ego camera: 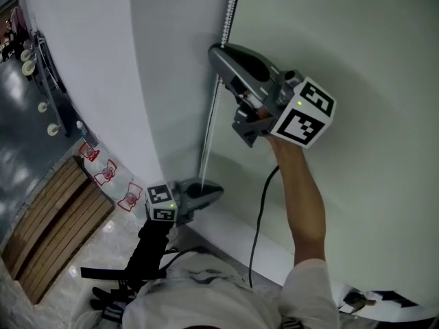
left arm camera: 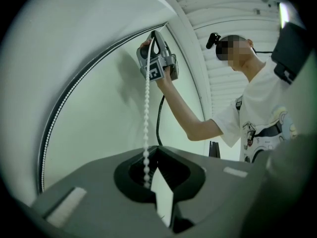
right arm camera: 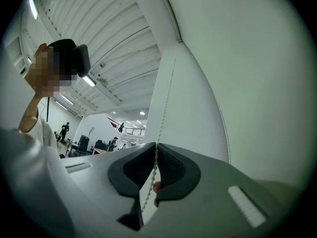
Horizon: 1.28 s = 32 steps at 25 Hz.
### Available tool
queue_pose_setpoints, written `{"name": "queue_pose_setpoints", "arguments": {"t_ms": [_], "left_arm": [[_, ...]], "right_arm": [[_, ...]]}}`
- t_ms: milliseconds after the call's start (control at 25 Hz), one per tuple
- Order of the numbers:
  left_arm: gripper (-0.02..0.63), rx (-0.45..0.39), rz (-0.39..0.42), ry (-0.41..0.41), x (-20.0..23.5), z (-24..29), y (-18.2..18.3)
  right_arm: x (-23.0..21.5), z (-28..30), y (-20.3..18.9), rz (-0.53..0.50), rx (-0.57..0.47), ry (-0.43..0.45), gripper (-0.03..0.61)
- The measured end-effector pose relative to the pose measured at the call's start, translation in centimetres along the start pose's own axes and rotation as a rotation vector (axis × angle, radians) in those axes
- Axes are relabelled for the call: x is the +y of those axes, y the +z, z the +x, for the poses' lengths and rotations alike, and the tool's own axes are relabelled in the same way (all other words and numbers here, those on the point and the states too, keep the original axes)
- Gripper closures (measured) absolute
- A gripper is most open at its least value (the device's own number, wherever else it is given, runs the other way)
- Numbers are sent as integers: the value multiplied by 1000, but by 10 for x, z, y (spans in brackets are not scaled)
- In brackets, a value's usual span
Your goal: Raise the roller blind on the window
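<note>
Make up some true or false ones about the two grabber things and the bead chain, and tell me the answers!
1. The right hand-held gripper is higher up than the left hand-held gripper. True.
2. The right hand-held gripper's jaws are wide open. False: they are shut on the bead chain.
3. The bead chain runs from the right hand-held gripper down to the left one. True.
4. A red cable hangs below the right hand-held gripper. False: the cable is black.

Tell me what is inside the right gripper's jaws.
The bead chain runs between the right gripper's closed jaws, pinched at their tips. The pads cover the beads they press; the reddish spot behind is unclear.
</note>
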<state>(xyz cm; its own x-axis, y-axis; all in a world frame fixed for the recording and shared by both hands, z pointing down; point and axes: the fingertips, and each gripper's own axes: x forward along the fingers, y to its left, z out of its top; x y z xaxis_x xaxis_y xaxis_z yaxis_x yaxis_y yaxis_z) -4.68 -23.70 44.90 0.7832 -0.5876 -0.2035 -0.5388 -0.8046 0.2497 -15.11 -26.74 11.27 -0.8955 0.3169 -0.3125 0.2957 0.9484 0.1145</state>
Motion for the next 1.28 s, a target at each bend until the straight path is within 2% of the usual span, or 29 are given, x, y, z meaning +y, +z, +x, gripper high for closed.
{"name": "queue_pose_setpoints", "arguments": {"t_ms": [840,1280], "left_arm": [[615,-3,4,-6,1,1,4],[615,-9,-11,8,2,-2,0]], "right_arm": [[39,-39,-137,139,167,5,566],[68,-75,-253,269,412,34,566]]}}
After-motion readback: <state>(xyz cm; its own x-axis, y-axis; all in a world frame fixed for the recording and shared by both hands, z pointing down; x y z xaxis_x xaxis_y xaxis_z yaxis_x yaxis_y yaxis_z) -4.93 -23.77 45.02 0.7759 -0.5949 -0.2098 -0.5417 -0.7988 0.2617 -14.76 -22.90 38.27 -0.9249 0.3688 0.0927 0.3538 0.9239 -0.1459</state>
